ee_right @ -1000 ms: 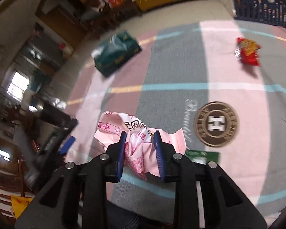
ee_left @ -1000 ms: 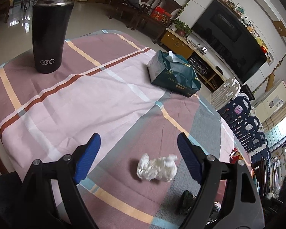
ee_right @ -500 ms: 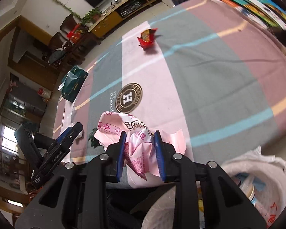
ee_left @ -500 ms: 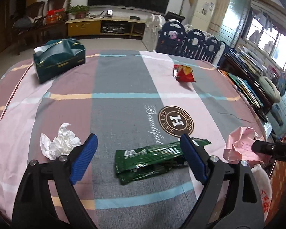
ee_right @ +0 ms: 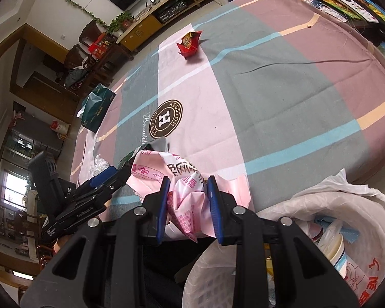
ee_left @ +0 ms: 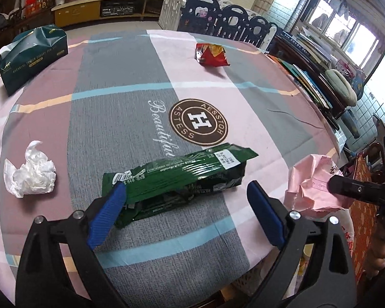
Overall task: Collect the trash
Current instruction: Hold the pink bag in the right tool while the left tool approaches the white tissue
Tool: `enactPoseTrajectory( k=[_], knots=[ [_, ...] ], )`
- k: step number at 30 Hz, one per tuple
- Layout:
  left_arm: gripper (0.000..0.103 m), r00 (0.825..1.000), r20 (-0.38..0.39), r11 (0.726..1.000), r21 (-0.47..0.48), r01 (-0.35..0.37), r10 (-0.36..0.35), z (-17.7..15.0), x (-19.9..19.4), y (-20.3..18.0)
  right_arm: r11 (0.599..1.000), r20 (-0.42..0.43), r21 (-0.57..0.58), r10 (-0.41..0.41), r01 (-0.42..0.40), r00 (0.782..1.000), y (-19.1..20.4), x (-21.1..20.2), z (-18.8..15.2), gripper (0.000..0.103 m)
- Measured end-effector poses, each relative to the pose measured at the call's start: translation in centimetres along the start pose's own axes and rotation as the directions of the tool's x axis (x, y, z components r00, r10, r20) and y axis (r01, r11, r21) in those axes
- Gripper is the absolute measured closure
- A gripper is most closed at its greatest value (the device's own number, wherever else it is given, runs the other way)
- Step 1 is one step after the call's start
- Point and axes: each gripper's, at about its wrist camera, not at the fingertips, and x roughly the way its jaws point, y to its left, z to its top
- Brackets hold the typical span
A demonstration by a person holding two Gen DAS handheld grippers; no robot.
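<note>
While clamped in right claw (ee_right: 188, 204), pink wrapper (ee_right: 184, 192) beside part-filled bin (ee_right: 320, 231).

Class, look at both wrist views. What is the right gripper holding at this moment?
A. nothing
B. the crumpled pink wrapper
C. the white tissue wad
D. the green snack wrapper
B: the right gripper has its jaws shut on the crumpled pink wrapper, just above the trash bag at the table's edge.

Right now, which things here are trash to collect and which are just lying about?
Job: pink wrapper in right gripper; green wrapper between open left gripper; white tissue; red snack bag; lined bin.
Lying about: tissue box.
</note>
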Motion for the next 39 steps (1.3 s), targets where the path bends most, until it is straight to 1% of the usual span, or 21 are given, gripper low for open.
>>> enactPoseTrajectory(
  k=[2,3,4,5,7,9,10,11,13,14,15,16,19,24,25,26,28,29,31,34,39],
  knots=[
    [0.013,1.0,-0.008,1.0,-0.001,-0.004,0.004,-0.1,0.2,0.1,1.0,-0.004,0.01,0.003,-0.003,1.0,-0.1,0.2,-0.2,0.073],
    [0.022,1.0,-0.011,1.0,-0.001,-0.002,0.002,-0.1,0.2,0.1,1.0,-0.009,0.015,0.006,-0.006,1.0,-0.1,0.4,-0.3,0.073],
    [0.034,1.0,-0.016,1.0,-0.003,0.002,-0.002,-0.1,0.3,0.2,1.0,-0.015,0.019,0.008,-0.007,1.0,-0.1,0.7,-0.4,0.073],
    [0.04,1.0,-0.024,1.0,-0.009,0.007,-0.007,-0.2,0.4,0.3,1.0,-0.02,0.02,0.008,-0.007,1.0,0.0,0.9,-0.5,0.073],
    [0.061,0.999,-0.04,1.0,-0.023,0.015,-0.016,-0.2,0.7,0.6,1.0,-0.029,0.015,0.005,-0.004,1.0,0.2,1.3,-0.7,0.073],
    [0.069,0.999,-0.035,0.999,-0.026,0.033,-0.034,-0.2,0.7,0.7,1.0,-0.033,0.006,-0.003,0.003,0.999,0.4,1.6,-0.8,0.073],
    [0.076,0.998,-0.028,0.999,-0.027,0.047,-0.048,-0.2,0.5,0.7,1.0,-0.032,-0.001,-0.009,0.009,0.999,0.6,1.7,-0.9,0.073],
    [0.079,0.998,-0.022,0.998,-0.03,0.056,-0.056,-0.2,0.4,0.7,1.0,-0.03,-0.008,-0.016,0.016,0.999,0.8,1.6,-1.0,0.073],
    [0.088,0.998,-0.013,0.997,-0.04,0.063,-0.063,-0.2,0.2,0.8,0.999,-0.023,-0.024,-0.035,0.034,0.999,1.1,1.6,-1.1,0.073],
    [0.089,0.998,-0.008,0.997,-0.047,0.068,-0.069,-0.1,0.1,0.9,0.999,-0.02,-0.029,-0.042,0.041,0.999,1.2,1.6,-1.1,0.073],
    [0.093,0.997,-0.004,0.996,-0.053,0.075,-0.076,-0.1,0.1,1.1,0.998,-0.018,-0.033,-0.046,0.046,0.999,1.3,1.6,-1.1,0.073],
    [0.095,0.997,-0.002,0.995,-0.054,0.08,-0.08,-0.1,0.0,1.0,0.998,-0.016,-0.038,-0.05,0.05,0.999,1.4,1.6,-1.2,0.073],
    [0.095,0.996,0.005,0.995,-0.043,0.088,-0.088,-0.1,-0.1,0.7,0.997,-0.014,-0.048,-0.064,0.063,0.998,1.7,1.6,-1.3,0.073],
    [0.094,0.995,0.025,0.993,-0.072,0.098,-0.097,0.1,-0.5,1.2,0.996,-0.021,-0.05,-0.074,0.073,0.997,1.8,1.9,-1.6,0.073],
    [0.092,0.995,0.022,0.992,-0.077,0.097,-0.096,0.1,-0.4,1.3,0.996,-0.023,-0.05,-0.076,0.075,0.997,1.8,2.0,-1.6,0.073],
    [0.089,0.996,0.019,0.993,-0.077,0.094,-0.093,0.1,-0.3,1.3,0.996,-0.025,-0.048,-0.077,0.075,0.997,1.7,2.0,-1.6,0.073],
    [0.072,0.996,0.016,0.994,-0.07,0.089,-0.089,0.1,-0.3,1.1,0.996,-0.029,-0.046,-0.077,0.076,0.997,1.8,2.2,-1.6,0.073],
    [0.067,0.996,0.016,0.994,-0.064,0.087,-0.086,0.1,-0.3,1.0,0.996,-0.031,-0.047,-0.079,0.077,0.996,1.9,2.3,-1.7,0.073],
    [0.045,0.997,0.017,0.996,-0.051,0.077,-0.076,0.1,-0.3,0.7,0.996,-0.035,-0.046,-0.082,0.08,0.996,1.8,2.5,-1.7,0.073],
    [0.035,0.998,0.008,0.997,-0.039,0.064,-0.064,0.2,-0.1,0.5,0.996,-0.041,-0.043,-0.081,0.08,0.996,1.8,2.7,-1.9,0.073],
    [0.032,0.999,-0.027,0.999,-0.013,0.04,-0.04,0.0,0.6,0.0,0.996,-0.047,-0.046,-0.083,0.081,0.995,1.8,3.1,-2.0,0.073]
  ],
)
